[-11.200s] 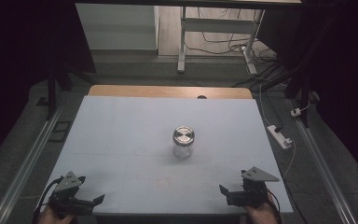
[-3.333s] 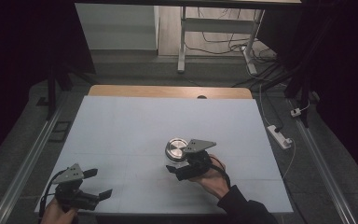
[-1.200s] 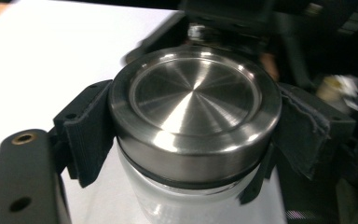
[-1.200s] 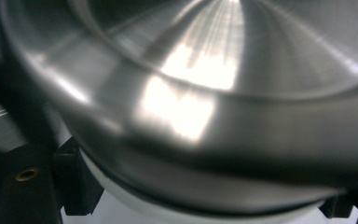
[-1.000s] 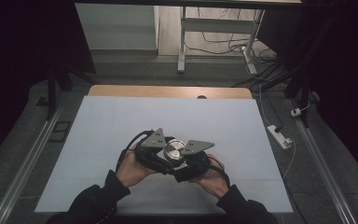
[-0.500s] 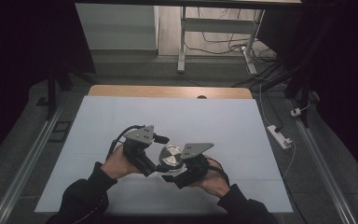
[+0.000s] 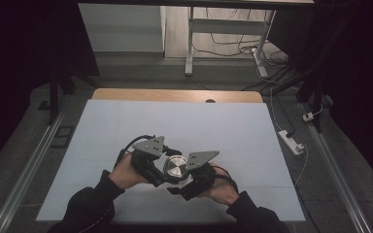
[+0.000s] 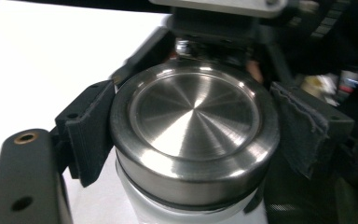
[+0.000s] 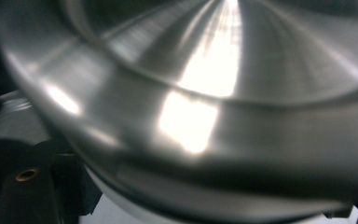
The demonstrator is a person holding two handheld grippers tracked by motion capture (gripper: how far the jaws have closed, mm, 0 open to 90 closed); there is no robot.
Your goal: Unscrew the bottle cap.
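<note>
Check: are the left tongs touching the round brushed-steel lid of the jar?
Touching. In the left gripper view both pads of the left tongs press the rim of the round brushed-steel lid, no gap either side.

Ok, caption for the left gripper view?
Left hand-held gripper closing around the jar's metal lid.

Jar body point(image 8: 186, 212): cut off by the bottom edge in the left gripper view.
Lid point(image 9: 214, 107): ran past three edges of the right gripper view; rim blurred.
Right gripper point(image 7: 187, 182): jaw tips hidden under the lid in the high view.
Forearms: cut off at the bottom edge.
</note>
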